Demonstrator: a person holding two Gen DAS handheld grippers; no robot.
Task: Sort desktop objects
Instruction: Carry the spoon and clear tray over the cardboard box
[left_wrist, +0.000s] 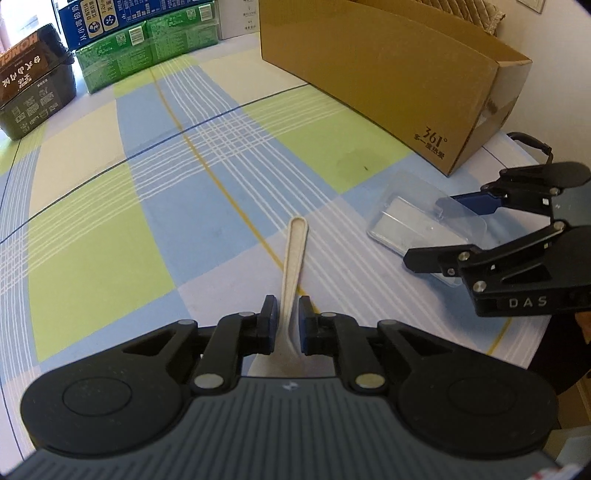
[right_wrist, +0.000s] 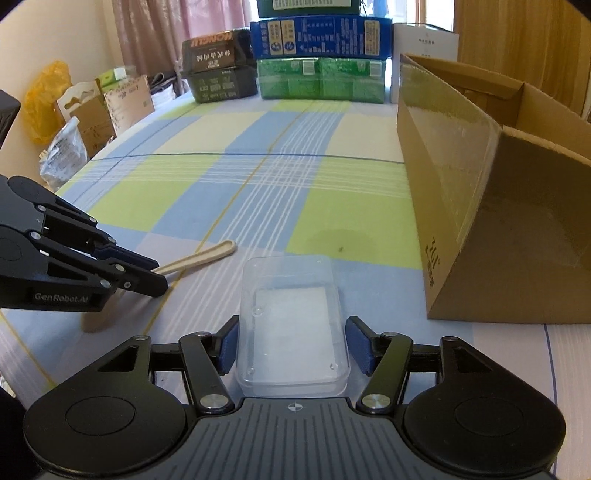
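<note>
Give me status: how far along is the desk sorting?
Done: nothing visibly sorted; what shows of the cardboard box interior is bare. In hand: left hand-held gripper is shut on the beige spoon; right hand-held gripper straddles the clear plastic case, jaws apart, right pad clear. Left: both items still need placing.

A home room, seemingly a dining or living area. A table under a checked blue, green and cream tablecloth (right_wrist: 258, 177) stands before pink curtains (right_wrist: 147, 33). Stacked blue and green drink cartons (right_wrist: 321, 55) and an open brown cardboard box (right_wrist: 498, 206) crowd it.

Counted on the checked tablecloth (right_wrist: 332, 221): one beige spoon (left_wrist: 293, 254), one clear plastic case (right_wrist: 291, 325), one open cardboard box (right_wrist: 517, 240), far end four stacked cartons (right_wrist: 319, 48).
</note>
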